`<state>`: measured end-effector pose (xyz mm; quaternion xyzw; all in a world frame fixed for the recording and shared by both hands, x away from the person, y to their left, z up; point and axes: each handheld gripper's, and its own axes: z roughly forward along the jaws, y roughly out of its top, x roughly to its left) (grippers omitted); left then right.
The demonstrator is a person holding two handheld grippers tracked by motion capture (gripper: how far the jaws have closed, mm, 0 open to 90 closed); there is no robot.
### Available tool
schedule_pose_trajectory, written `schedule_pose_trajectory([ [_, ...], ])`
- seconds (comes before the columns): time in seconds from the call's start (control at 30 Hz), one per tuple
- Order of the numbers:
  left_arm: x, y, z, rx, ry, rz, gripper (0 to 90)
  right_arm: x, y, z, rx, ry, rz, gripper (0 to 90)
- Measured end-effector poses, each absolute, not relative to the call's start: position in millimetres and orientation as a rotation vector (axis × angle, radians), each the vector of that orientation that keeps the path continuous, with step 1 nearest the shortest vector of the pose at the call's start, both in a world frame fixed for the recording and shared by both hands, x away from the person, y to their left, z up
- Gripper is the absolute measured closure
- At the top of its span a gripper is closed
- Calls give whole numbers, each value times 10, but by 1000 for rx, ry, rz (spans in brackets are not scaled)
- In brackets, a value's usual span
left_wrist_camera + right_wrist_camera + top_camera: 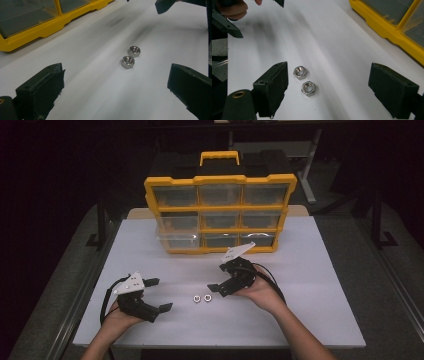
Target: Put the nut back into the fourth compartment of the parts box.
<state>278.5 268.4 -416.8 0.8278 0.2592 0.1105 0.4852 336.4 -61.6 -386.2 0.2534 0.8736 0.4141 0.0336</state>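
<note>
On white table (300, 285), two steel hex nuts (201, 298)

Looking at a yellow organizer case (220, 215), standing upright toward the far edge of the white bench (310, 285). Yellow carry handle (219, 157) right on top of the case, black shell behind. Nine clear drawers across its front, three rows of three. And there, bottom-left drawer (175, 240) poking out a little past the case's frame! Down in front of the case, well apart from it on bare bench: two shiny hex nuts, lying flat, bores up. First nut (196, 298) just beside the second nut (207, 297), nearly touching. Around the bench and behind the case, grey floor (385, 285), with a pale metal frame leg (310, 175) behind and to the case's right.
</note>
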Motion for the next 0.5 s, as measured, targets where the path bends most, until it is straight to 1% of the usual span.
schedule_pose_trajectory([
  [0.5,2779,2673,-4172,2014,635,268,8,3332,-412,-4071,786,2765,1213,165],
])
